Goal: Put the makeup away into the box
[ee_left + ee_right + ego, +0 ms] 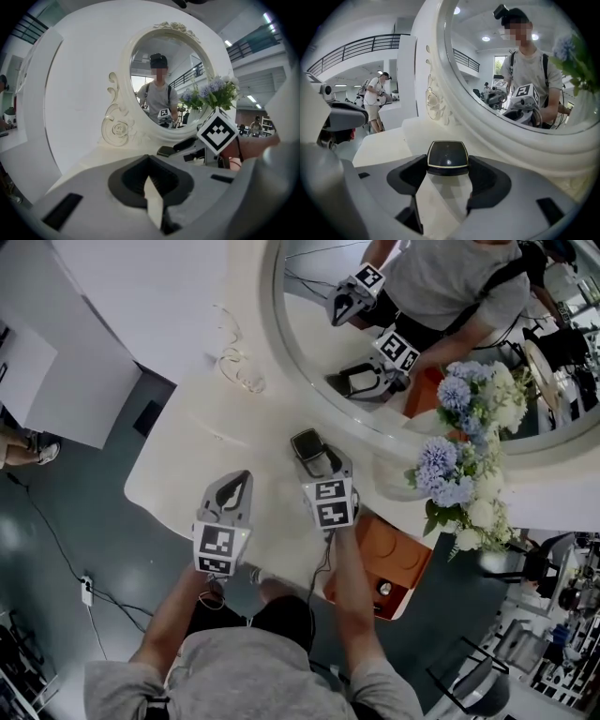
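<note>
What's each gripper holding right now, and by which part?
The right gripper grips the black compact by its two side edges, at the jaw tips. The left gripper is shut on nothing.

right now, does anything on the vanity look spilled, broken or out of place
Nothing stands out: the black compact sits flat and closed on the white table between the right gripper's jaws, and the flowers stand upright beside the mirror.

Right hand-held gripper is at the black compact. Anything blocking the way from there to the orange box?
Nothing visible does. The compact sits between the right hand-held gripper's pads on the tabletop. The orange box lies back near the person, beside the forearm. The flowers stand off right.
</note>
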Available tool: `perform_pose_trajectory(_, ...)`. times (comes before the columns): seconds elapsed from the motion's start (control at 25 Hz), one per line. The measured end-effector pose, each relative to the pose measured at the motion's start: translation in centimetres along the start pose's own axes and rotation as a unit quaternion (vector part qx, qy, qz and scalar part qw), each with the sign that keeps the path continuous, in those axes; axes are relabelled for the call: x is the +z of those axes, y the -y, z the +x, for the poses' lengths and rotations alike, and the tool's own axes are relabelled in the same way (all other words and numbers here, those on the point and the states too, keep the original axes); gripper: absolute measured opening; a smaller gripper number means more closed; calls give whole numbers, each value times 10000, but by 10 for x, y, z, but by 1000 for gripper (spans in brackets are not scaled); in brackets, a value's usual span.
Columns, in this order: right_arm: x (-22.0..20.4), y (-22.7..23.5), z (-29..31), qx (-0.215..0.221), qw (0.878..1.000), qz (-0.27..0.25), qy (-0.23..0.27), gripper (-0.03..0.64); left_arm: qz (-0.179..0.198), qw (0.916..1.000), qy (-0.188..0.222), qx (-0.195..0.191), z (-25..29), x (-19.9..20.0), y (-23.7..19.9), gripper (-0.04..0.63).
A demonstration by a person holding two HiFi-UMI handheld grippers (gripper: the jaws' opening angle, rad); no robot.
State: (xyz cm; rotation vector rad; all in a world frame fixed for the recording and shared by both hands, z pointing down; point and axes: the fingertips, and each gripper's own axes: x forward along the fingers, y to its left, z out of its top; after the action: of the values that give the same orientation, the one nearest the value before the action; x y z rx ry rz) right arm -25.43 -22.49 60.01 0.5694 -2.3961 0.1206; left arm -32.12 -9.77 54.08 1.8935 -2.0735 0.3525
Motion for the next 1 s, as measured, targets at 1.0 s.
perform_pose_trajectory(1.0,3,-1,-178,-1219,9880,595,736,291,728,9878,480,-1294,-45,62,94,0)
